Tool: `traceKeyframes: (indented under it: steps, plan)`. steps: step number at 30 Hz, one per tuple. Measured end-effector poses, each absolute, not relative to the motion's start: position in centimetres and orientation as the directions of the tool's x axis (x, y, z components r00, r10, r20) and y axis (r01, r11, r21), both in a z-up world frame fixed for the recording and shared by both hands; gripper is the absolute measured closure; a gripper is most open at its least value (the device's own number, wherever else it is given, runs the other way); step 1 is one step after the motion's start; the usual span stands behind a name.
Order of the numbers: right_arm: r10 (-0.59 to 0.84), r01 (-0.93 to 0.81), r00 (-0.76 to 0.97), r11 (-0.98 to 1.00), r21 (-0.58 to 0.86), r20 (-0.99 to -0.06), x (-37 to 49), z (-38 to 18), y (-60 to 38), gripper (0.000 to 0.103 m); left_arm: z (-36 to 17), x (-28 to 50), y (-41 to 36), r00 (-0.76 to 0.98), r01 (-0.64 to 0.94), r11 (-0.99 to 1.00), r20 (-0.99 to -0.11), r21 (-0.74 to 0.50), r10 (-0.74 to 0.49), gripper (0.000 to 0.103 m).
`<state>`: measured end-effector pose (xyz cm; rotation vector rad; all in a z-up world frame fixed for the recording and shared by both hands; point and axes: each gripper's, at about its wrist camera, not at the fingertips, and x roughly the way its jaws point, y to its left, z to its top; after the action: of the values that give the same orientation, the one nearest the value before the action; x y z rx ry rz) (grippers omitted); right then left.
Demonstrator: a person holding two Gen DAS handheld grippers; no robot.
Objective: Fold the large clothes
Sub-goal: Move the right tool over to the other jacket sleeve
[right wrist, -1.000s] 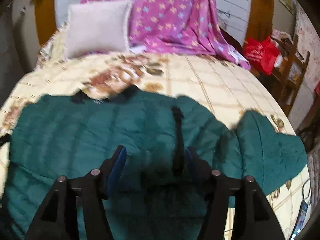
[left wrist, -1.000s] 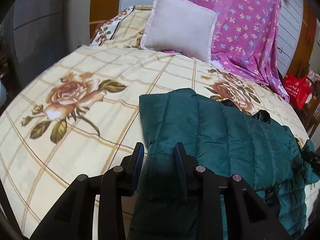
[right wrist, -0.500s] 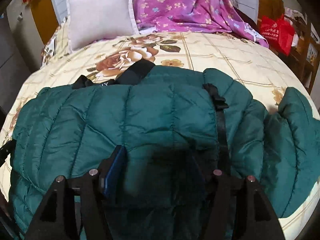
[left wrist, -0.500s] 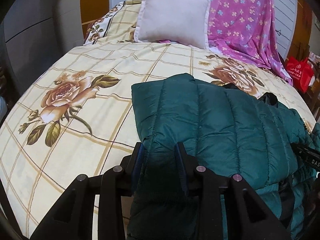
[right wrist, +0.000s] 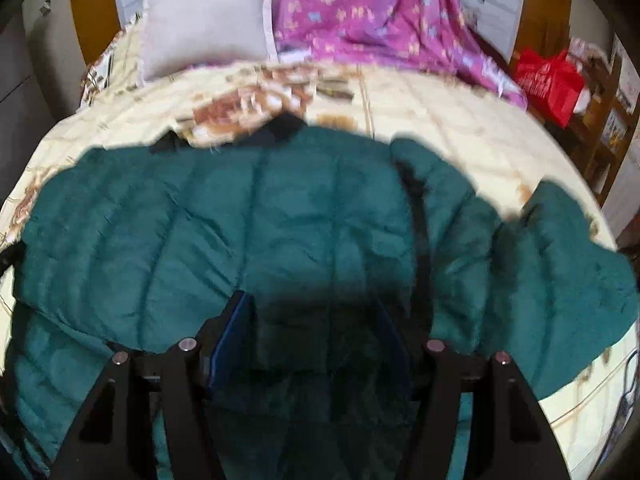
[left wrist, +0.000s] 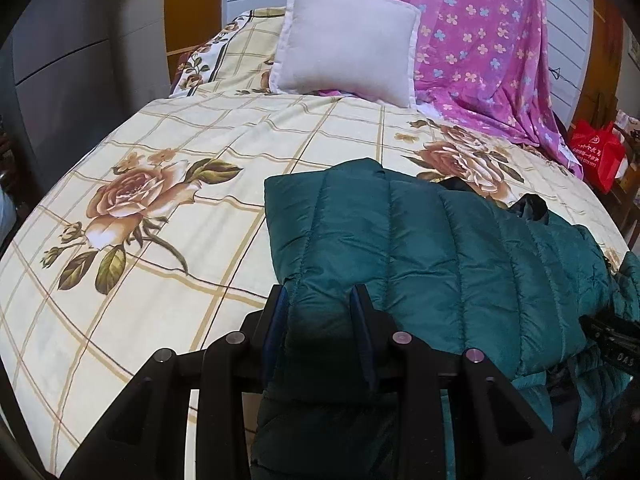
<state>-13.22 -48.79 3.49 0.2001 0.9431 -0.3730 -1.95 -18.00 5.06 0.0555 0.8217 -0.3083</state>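
Jacket point(left wrist: 420, 256), green and quilted, lies on the rose-print bedspread point(left wrist: 160, 160), its near hem gathered up. The left gripper point(left wrist: 320, 300) stays clamped on that hem; the right gripper point(right wrist: 316, 312) has sunk closer since a second ago, its jaws wide with padded cloth bulging between them. Beyond stand a pale pillow point(left wrist: 348, 40) and a red bag point(left wrist: 596, 152) whose print is unreadable.

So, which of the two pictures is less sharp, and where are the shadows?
Right wrist view: blurred all over, the rose bedspread smeared; a dark shadow lies on the green jacket between the right claw's fingers. Left wrist view: sharp, quilting seams clear; a shadow only on the jacket fold inside the left claw. Both bend the bed's edges, fisheye.
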Motion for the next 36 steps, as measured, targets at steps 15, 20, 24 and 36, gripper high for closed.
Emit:
traceKeyframes:
  steps: [15, 20, 24, 36]
  plan:
    - [-0.237, 0.399, 0.521, 0.917, -0.011, -0.82, -14.0, 3.8, -48.1, 0.036, 5.1, -2.4, -18.8, 0.643, 0.301, 0.953, -0.731, -0.032, -0.228, 0.093]
    - [-0.217, 0.394, 0.553, 0.919, 0.023, -0.804, -15.2, 5.5, -47.7, 0.035, 5.6, -2.8, -18.8, 0.645, 0.309, 0.95, -0.722, -0.052, -0.25, 0.093]
    - [-0.227, 0.399, 0.576, 0.916, 0.028, -0.785, -16.0, 6.8, -47.8, 0.035, 5.8, -3.2, -19.3, 0.644, 0.328, 0.943, -0.718, -0.055, -0.266, 0.093]
    - [-0.3, 0.47, 0.562, 0.883, -0.001, -0.77, -18.3, 8.5, -50.9, 0.034, 5.1, -3.3, -20.2, 0.619, 0.355, 0.933, -0.732, -0.06, -0.283, 0.093]
